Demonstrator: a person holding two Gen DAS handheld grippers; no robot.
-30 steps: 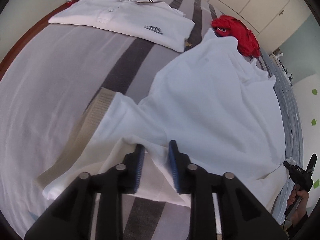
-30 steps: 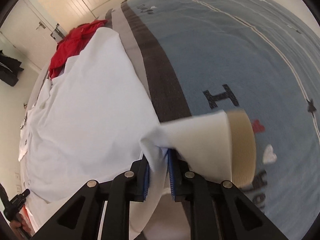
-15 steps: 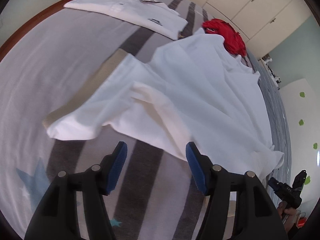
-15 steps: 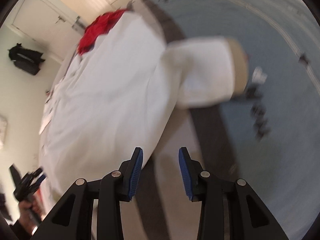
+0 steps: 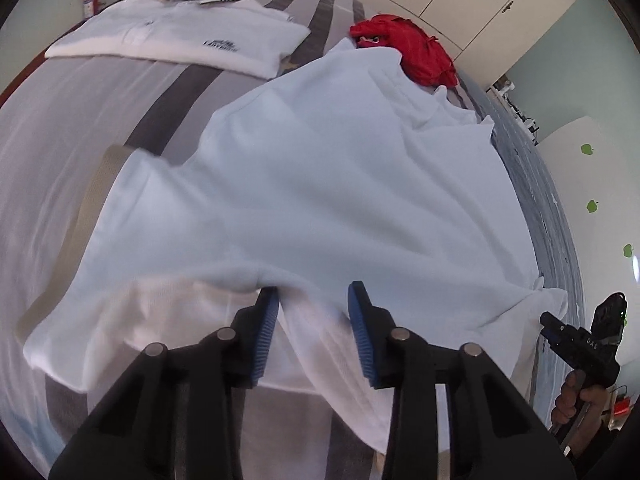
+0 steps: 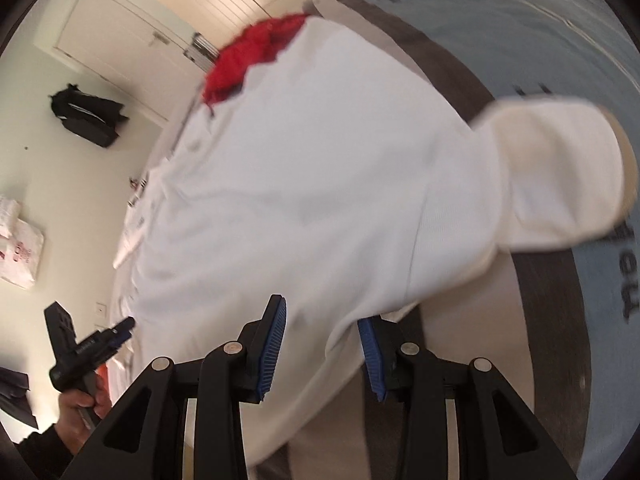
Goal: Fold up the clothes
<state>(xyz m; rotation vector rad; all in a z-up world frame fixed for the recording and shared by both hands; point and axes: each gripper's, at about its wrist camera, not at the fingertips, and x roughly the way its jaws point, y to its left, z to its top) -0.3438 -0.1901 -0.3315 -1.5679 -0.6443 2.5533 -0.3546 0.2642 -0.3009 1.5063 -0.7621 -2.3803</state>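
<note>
Left wrist: my left gripper (image 5: 313, 334) has jaws apart over the near edge of the white shirt (image 5: 320, 184) spread on the bed (image 5: 48, 168); a folded shirt (image 5: 180, 38) lies at 11 o'clock.

Right wrist: my right gripper (image 6: 322, 351) has jaws apart, shirt hem between them, unclamped.

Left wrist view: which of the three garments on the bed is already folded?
The white polo shirt at the far left, a neat rectangle; the spread white shirt and the red garment are not.

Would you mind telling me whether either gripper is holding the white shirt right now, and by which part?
Neither holds it. The left gripper and right gripper are both open, jaws either side of the white shirt's near edge.
</note>
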